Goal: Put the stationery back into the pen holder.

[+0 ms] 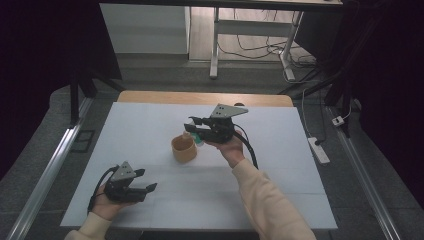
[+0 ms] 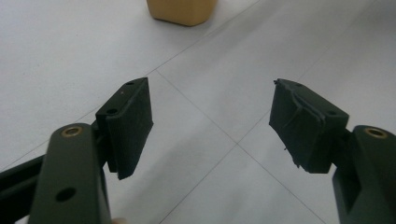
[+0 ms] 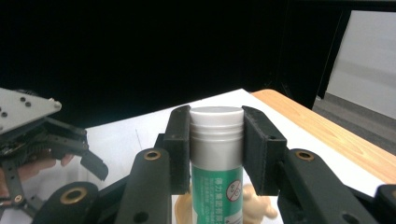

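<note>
A glue stick [image 3: 217,154] with a green body and a white cap stands between the pads of my right gripper [image 3: 217,135], which is shut on it just below the cap. In the high view that right gripper [image 1: 192,125] holds the glue stick [image 1: 198,136] just above the far rim of a tan cup [image 1: 184,149] at the table's middle. The tan cup [image 3: 252,207] lies below the stick in the right gripper view. My left gripper [image 1: 148,188] rests near the front left, open with nothing between its jaws. In the left gripper view, my left gripper [image 2: 210,123] points at the cup [image 2: 183,10].
A white mat [image 1: 150,125] covers the table, with a wooden edge [image 1: 205,97] at the far side. A power strip [image 1: 319,149] and cables lie on the floor to the right. Desk legs [image 1: 215,45] stand beyond the table.
</note>
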